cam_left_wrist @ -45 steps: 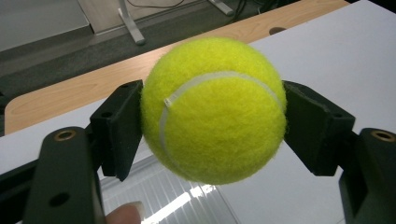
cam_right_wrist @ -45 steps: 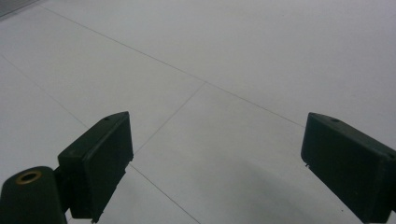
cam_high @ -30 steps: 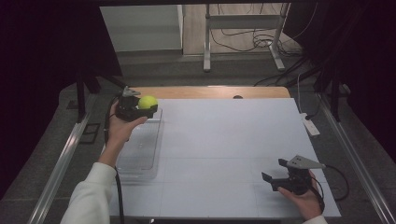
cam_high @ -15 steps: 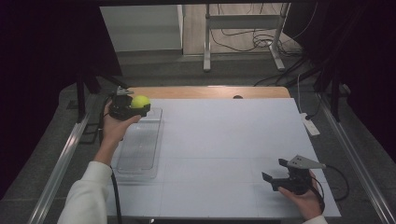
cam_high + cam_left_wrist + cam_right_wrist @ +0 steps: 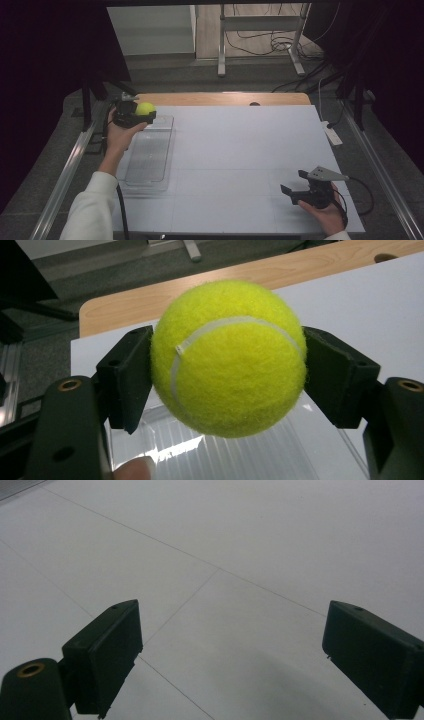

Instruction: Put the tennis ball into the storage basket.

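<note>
Two grippers in my hands: nearest me, my right gripper [image 5: 295, 190] rests low on the white counter [image 5: 240, 150], well to the right of the clear tray [image 5: 150, 155], its fingers [image 5: 102, 655] spread wide apart with nothing between them

Farther off, my left gripper [image 5: 131, 116] hangs above the far end of the tray, fingers [image 5: 125, 375] closed on the tennis ball [image 5: 229, 357], one pad pressing each side at about its widest part. In the left gripper view the ribbed bottom of the tray shows just below the ball

My worry is the release. The ball is round and springy, and the tray's walls look shallow; if I let go from this height I would expect it to bounce off the hard plastic and roll away across the counter or over the tray's far edge, toward the wooden strip [image 5: 220, 98] beyond. The felt grip looks secure, so a slip seems less likely than a bad drop
</note>
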Available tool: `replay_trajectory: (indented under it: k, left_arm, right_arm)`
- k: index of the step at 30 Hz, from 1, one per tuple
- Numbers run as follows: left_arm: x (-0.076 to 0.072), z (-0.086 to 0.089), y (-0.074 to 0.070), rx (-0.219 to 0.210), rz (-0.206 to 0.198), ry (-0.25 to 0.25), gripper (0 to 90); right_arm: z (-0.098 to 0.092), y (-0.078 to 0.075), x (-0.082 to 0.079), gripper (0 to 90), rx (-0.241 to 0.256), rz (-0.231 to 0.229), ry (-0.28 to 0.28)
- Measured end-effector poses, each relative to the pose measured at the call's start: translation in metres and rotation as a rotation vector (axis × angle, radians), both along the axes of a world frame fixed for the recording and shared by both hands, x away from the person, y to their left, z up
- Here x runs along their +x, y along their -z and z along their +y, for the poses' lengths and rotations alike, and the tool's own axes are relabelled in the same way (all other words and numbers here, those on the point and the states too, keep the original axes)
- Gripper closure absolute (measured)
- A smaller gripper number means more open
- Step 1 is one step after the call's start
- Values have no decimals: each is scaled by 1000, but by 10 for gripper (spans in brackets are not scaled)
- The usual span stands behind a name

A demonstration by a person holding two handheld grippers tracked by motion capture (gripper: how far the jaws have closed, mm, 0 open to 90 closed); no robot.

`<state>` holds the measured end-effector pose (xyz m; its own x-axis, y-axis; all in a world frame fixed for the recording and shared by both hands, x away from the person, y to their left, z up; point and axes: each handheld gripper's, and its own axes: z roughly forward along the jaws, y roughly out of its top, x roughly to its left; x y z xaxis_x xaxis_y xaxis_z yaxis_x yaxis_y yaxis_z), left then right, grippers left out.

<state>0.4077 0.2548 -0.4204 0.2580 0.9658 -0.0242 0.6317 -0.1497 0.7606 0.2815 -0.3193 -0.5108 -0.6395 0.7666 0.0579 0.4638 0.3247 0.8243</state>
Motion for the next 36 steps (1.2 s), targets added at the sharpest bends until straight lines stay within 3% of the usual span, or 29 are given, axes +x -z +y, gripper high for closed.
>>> replay_trajectory:
  k: [12, 36]
  left_arm:
    - [4, 13, 4, 12, 26, -34, 267]
    - [10, 21, 19, 48, 79, -53, 267]
  right_arm:
    - [0, 1, 0, 94, -4, 2, 2]
    - [0, 1, 0, 94, -5, 2, 3]
